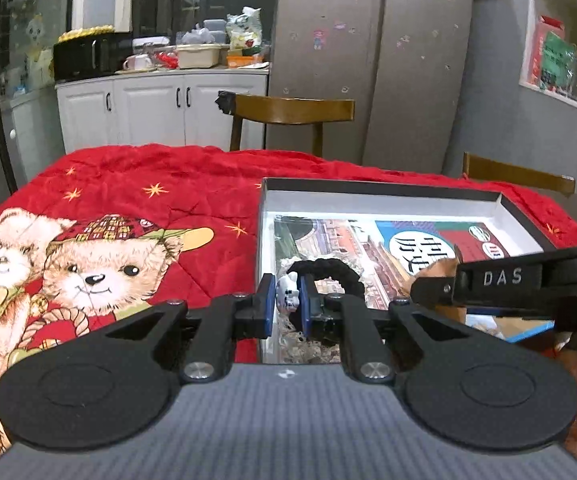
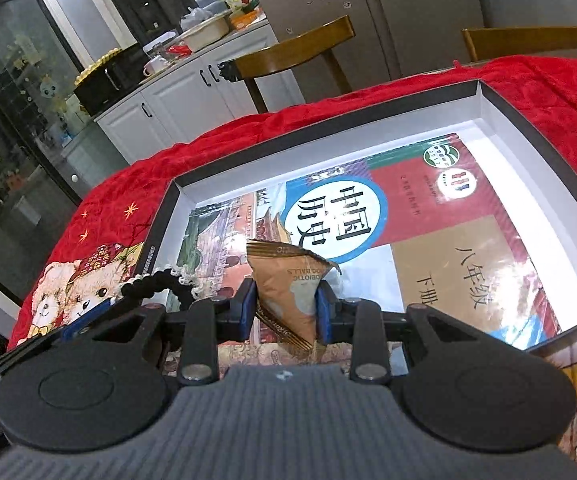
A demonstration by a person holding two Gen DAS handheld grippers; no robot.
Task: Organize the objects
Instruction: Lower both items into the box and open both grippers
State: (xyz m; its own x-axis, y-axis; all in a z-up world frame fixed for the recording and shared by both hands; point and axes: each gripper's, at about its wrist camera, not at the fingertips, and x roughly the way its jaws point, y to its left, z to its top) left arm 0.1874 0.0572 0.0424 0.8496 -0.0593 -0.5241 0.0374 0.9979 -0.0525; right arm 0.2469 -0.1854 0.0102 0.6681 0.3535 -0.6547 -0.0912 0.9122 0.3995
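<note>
The left gripper point(image 1: 286, 300) pinches a small white figurine point(image 1: 287, 294) on a black braided cord point(image 1: 338, 273) while the right gripper point(image 2: 286, 306) clamps a brown snack packet point(image 2: 288, 284) — both low over the open box point(image 2: 544, 152), where a textbook point(image 2: 428, 216) lies flat — on the red bear-print blanket point(image 1: 136, 208).

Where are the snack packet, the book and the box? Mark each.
snack packet point(image 2: 288, 288), right wrist view, middle of the brown wrapper.
book point(image 2: 440, 216), right wrist view, red part of its cover.
box point(image 1: 388, 200), left wrist view, white inner far wall.
</note>
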